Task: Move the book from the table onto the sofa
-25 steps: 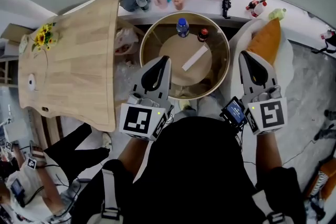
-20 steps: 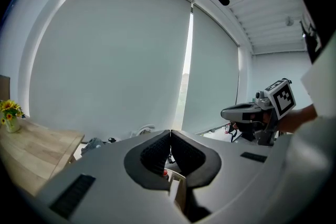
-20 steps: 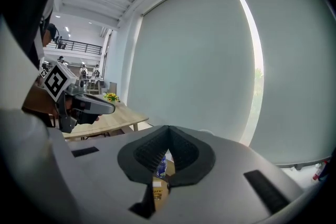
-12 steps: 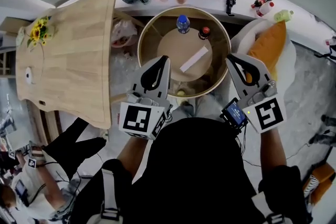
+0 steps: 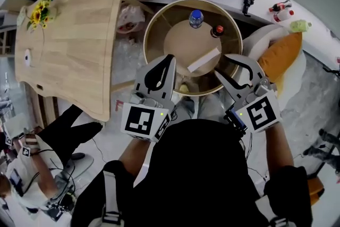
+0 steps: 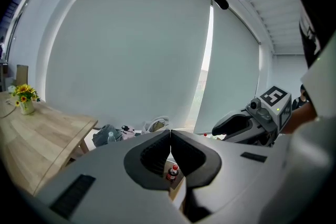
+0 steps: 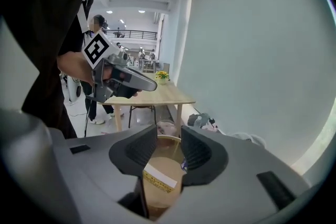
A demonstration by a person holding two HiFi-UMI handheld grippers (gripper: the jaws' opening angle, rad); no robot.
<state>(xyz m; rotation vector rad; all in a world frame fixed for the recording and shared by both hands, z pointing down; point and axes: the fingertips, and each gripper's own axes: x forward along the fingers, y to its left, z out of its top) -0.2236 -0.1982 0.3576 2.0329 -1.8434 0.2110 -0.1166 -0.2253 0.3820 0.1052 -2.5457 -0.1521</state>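
- Two grippers sit nearest you. Your left gripper (image 5: pixel 168 60) has its jaws pressed together on nothing. Your right gripper (image 5: pixel 222 65) has just been opening and now stands spread, with nothing between its pads.
- Just beyond the right gripper's tips, the book (image 5: pixel 204 59) lies flat and untouched on the round desk (image 5: pixel 153 42).
- Farther back on the desk stand a blue-capped bottle (image 5: pixel 196 18) and a red-capped bottle (image 5: pixel 217 31), both apart from the book.
- Off to the right, beside the desk, sits the sofa (image 5: pixel 257 42) with its orange cushion (image 5: pixel 281 56).
- You appear to be on the reach, with the grasp not yet made. Next, bring the spread jaws down around the book's near end and pinch it. Then carry it right to the sofa, clear of the bottles.
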